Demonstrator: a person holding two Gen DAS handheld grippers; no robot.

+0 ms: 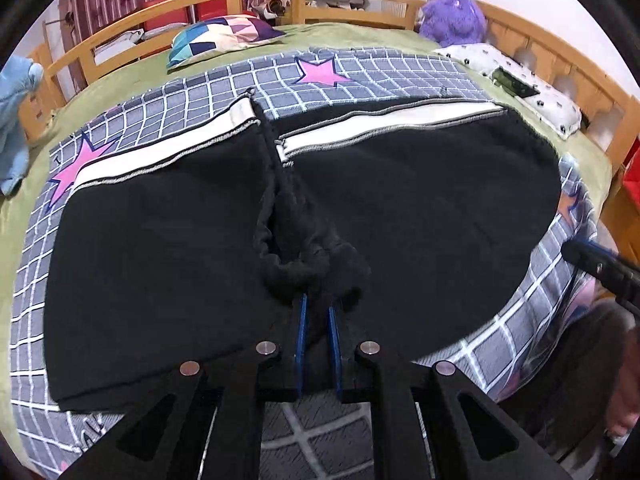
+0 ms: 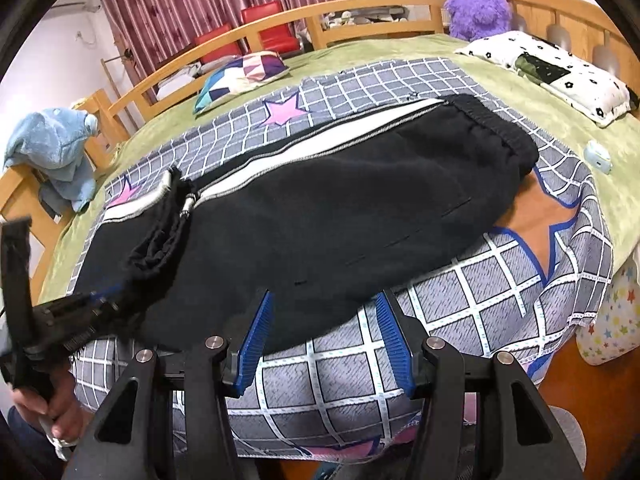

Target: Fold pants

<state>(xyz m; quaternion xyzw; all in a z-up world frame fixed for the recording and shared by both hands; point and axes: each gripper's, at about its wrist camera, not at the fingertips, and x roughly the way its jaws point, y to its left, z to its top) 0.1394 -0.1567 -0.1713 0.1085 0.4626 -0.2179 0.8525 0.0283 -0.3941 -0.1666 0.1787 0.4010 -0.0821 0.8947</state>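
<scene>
On the bed [image 2: 360, 46], my left tongs [image 1: 316, 312] pinched the half-folded pants' [image 2: 320, 208] cuffs; right tongs [image 2: 324, 320] gaped empty; further folds remained.

Left claw [image 1: 318, 312]: matte black angular arms with slotted cut-outs, four round silver pivot pins, two thin blue ribbed pads [image 1: 301, 336] on the inner faces. Right claw [image 2: 325, 332]: same black linkage, silver pins at each joint, broader blue ridged pads [image 2: 256, 340]. From the right wrist view the left unit's handle is black, boxy, with a small coiled spring; bare-skinned hand [image 2: 52, 404] around its grip, pale fingernails visible
</scene>
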